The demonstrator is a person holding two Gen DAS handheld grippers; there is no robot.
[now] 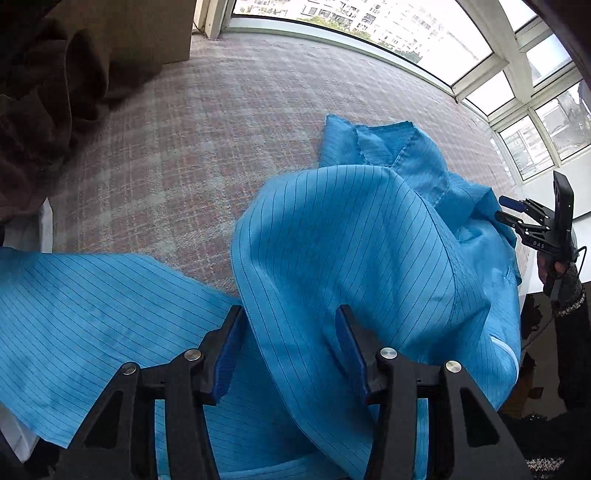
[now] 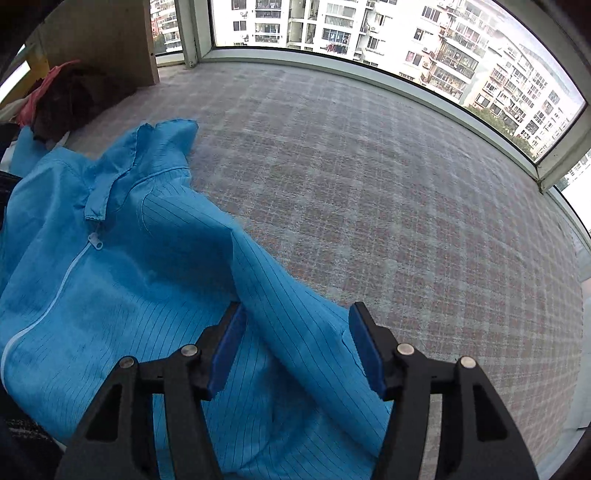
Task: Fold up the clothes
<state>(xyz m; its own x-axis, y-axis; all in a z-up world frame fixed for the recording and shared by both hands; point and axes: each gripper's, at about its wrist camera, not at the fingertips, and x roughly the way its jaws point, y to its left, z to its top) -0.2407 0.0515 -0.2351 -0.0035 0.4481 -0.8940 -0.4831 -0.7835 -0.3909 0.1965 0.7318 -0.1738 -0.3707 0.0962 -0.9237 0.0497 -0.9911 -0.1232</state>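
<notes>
A bright blue pinstriped garment (image 1: 332,236) lies crumpled on the checked mat (image 1: 207,122). In the left wrist view, my left gripper (image 1: 290,317) stands open just over it, with a raised fold running loose between the pads. At the right edge of that view my right gripper (image 1: 511,214) is open by the garment's far side, held by a hand. In the right wrist view, my right gripper (image 2: 297,314) is open with a sleeve (image 2: 295,325) lying slack between its fingers. The white zipper (image 2: 70,269) and collar (image 2: 147,147) are to the left.
A dark brown pile of clothes (image 1: 44,96) lies at the mat's left, with a red cloth (image 2: 40,92) on it. A brown board panel (image 2: 110,40) stands at the back left. Windows (image 2: 369,33) ring the far side. The mat (image 2: 406,206) stretches right of the garment.
</notes>
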